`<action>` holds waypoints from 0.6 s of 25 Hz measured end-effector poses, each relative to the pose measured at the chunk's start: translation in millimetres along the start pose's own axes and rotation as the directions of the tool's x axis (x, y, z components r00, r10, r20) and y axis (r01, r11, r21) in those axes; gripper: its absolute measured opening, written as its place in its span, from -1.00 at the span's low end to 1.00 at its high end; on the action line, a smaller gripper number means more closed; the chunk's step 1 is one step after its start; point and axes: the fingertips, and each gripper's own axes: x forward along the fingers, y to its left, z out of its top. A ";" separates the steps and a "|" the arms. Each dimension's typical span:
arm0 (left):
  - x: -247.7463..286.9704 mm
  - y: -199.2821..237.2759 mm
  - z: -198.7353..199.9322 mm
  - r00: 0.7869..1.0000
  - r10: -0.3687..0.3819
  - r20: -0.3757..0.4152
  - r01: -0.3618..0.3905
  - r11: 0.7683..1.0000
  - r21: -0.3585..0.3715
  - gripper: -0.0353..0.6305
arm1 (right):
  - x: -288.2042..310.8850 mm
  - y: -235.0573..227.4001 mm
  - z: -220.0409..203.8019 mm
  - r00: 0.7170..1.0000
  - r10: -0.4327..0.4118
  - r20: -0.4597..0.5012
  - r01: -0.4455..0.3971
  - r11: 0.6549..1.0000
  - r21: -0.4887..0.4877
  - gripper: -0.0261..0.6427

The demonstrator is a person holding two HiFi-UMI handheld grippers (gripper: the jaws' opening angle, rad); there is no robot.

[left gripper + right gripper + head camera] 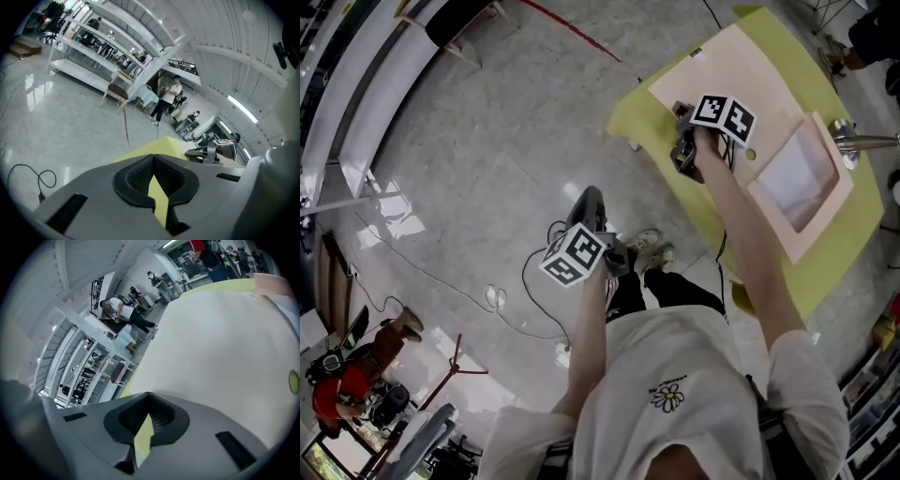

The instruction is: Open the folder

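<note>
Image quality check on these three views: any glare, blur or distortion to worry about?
Head view: heavy fisheye curve; bright glare patches on the glossy floor; the folder is evenly lit and sharp. Left gripper view: black vignette corners; the left gripper is shut, its near body soft. Right gripper view: the folder fills the frame, washed pale and almost featureless; the right gripper is shut and readable.

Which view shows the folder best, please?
The head view: it takes in nearly the whole folder lying on the table. The right gripper view shows only its pale cover up close. The left gripper view catches at most a thin sliver, far off past the table's corner.
</note>
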 end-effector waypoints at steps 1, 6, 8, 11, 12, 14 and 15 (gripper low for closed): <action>-4.2 0.1 0.1 1.000 -0.005 0.001 0.004 1.000 0.007 -0.85 | -2.7 0.2 -2.6 1.000 -0.010 0.012 0.010 1.000 -0.011 -0.89; -9.5 -7.8 15.5 0.999 -0.034 0.011 0.034 0.999 0.026 -0.85 | -26.3 20.8 5.5 0.996 -0.031 0.081 0.043 0.988 -0.151 -0.89; -2.3 -17.5 25.7 0.999 -0.051 0.017 0.051 0.998 0.030 -0.85 | -38.9 34.2 19.8 0.993 -0.009 0.120 0.031 0.983 -0.183 -0.89; -0.2 -38.2 34.1 0.995 -0.098 0.017 0.097 0.994 0.057 -0.85 | -74.3 48.0 34.1 0.978 0.007 0.210 0.049 0.964 -0.261 -0.89; -2.6 -46.3 35.5 0.993 -0.114 0.017 0.113 0.991 0.071 -0.85 | -89.0 50.2 36.4 0.971 0.006 0.238 0.065 0.954 -0.292 -0.89; -7.7 -65.1 40.0 0.988 -0.151 0.019 0.148 0.983 0.107 -0.85 | -120.3 52.7 41.7 0.956 0.002 0.292 0.103 0.934 -0.342 -0.89; -8.5 -76.6 43.4 0.984 -0.175 0.020 0.171 0.977 0.127 -0.85 | -137.5 53.7 46.6 0.945 0.002 0.327 0.124 0.924 -0.363 -0.89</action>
